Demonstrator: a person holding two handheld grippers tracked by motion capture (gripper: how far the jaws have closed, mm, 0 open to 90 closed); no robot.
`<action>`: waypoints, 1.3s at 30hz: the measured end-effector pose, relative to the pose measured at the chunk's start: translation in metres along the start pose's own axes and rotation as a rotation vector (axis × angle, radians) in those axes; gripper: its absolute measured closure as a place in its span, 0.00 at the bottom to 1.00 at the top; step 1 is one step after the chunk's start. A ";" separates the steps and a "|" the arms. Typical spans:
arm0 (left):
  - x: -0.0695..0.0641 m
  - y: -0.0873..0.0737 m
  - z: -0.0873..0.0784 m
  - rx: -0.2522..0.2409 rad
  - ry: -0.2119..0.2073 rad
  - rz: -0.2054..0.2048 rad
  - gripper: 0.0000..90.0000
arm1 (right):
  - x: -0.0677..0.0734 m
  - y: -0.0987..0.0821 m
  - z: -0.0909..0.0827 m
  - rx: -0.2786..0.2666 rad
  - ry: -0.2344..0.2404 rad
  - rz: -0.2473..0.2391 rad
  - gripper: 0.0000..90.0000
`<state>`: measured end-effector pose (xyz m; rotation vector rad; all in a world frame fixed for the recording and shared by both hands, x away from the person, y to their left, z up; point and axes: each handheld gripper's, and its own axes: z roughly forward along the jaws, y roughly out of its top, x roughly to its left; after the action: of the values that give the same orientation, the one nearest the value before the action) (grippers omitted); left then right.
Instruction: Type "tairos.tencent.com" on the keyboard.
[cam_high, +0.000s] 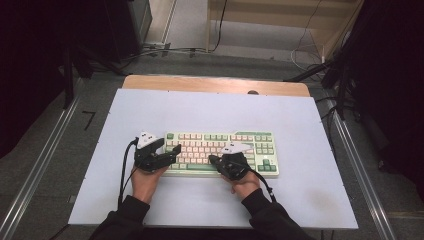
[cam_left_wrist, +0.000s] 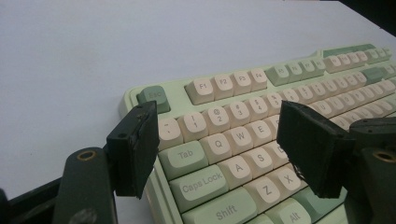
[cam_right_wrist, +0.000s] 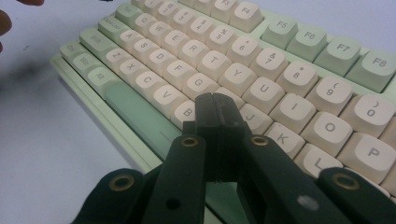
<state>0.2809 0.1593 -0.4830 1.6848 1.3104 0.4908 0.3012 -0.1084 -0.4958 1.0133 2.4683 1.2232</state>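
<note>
A pale green keyboard (cam_high: 250, 150) with cream and green keys lies in the middle of the white table cover (cam_high: 210, 112). My left gripper (cam_high: 171, 148) hovers at the keyboard's left end, jaws open. In the left gripper view the keyboard (cam_left_wrist: 233, 116) shows between them around Tab, Q, W and A, and nothing is gripped by my left gripper (cam_left_wrist: 219, 140). My right gripper (cam_high: 215, 160) is at the front edge near the middle. Its jaws are shut together, with my right gripper (cam_right_wrist: 215, 100) tipped over the keyboard (cam_right_wrist: 289, 79) around B, N and H. Whether it touches a key I cannot tell.
The white cover lies on a wooden table (cam_high: 215, 82) whose far edge shows bare. Metal rails (cam_high: 40, 165) run along both sides on the floor, and cables (cam_high: 170, 50) lie beyond the table. Bare cover surrounds the keyboard on all sides.
</note>
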 end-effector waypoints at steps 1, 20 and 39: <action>0.000 0.000 0.000 -0.001 -0.001 0.000 0.33 | 0.000 0.000 -0.001 -0.005 0.001 0.000 0.97; -0.013 0.005 0.009 0.026 -0.190 0.080 1.00 | -0.012 0.000 -0.019 -0.084 -0.082 0.089 0.30; -0.040 0.013 0.051 0.092 -0.234 0.143 1.00 | -0.027 -0.024 -0.044 -0.076 -0.154 0.158 0.30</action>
<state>0.3123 0.1019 -0.4888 1.8596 1.0621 0.3078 0.2899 -0.1637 -0.4890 1.2523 2.2450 1.2238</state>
